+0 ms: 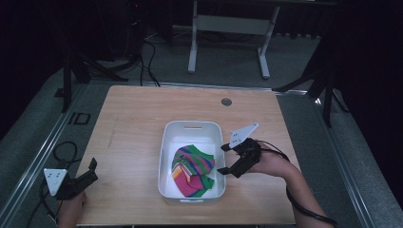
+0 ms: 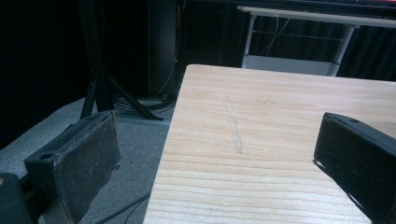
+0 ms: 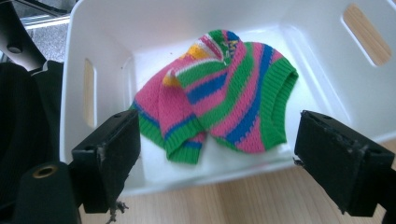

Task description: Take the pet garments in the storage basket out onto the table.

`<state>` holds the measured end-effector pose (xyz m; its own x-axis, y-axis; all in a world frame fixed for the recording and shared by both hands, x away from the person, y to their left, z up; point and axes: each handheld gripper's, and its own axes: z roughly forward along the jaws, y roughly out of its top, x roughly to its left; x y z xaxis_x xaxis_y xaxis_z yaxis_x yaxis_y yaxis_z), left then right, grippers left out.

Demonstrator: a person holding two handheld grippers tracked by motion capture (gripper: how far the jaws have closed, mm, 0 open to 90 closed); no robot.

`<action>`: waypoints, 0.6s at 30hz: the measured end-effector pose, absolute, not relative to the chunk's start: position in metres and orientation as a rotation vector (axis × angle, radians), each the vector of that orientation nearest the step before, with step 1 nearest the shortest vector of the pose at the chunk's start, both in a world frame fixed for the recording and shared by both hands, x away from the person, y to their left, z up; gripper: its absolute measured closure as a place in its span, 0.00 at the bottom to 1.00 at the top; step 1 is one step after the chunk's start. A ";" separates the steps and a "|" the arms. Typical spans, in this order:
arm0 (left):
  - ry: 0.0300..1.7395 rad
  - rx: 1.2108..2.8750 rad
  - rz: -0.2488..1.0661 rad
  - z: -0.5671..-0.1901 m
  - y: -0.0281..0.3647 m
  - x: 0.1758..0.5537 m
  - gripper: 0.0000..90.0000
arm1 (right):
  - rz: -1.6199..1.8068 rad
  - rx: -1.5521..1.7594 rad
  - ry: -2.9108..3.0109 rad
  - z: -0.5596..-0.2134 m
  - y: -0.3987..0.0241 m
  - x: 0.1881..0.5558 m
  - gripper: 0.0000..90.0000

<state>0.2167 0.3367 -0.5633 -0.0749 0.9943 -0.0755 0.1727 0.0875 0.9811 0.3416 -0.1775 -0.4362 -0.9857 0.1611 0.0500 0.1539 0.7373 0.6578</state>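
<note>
A white plastic bin (image 1: 167, 142) stands on the middle of the wooden table (image 1: 138, 114). Inside it lies a crumpled knitted garment (image 1: 192, 169) striped pink, green, blue and yellow, also seen close up as the garment (image 3: 224, 98) inside the bin (image 3: 112, 28). My right gripper (image 1: 226, 159) hovers open just outside the bin's right wall, jaws pointing at the garment, nothing between them (image 3: 217, 158). My left gripper (image 1: 91, 172) rests open at the table's near left corner, and its jaws (image 2: 215, 154) straddle the table's left edge with nothing held.
A round cable hole (image 1: 226, 101) sits near the table's far edge. Beyond the table stand a white desk frame (image 1: 228, 28) and dark tripod legs (image 1: 313, 80). Cables (image 1: 62, 152) lie on the grey floor at the left.
</note>
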 end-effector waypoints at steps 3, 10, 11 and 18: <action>1.427 1.242 1.109 -0.563 0.336 0.217 0.01 | 1.094 0.249 2.924 -0.438 -0.168 0.343 0.16; 1.426 1.243 1.107 -0.563 0.337 0.217 0.01 | 1.053 0.224 2.955 -0.445 -0.142 0.347 0.16; 1.426 1.243 1.107 -0.563 0.337 0.217 0.01 | 1.053 0.224 2.955 -0.445 -0.142 0.347 0.16; 1.424 1.242 1.105 -0.563 0.337 0.216 0.01 | 0.989 0.161 3.014 -0.459 -0.108 0.347 0.16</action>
<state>0.2165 0.3371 -0.5633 -0.0709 0.9945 -0.0775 0.1716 0.0887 0.9812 0.3469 -0.1083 -0.4591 -0.9943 0.0856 0.0640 0.1069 0.8010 0.5890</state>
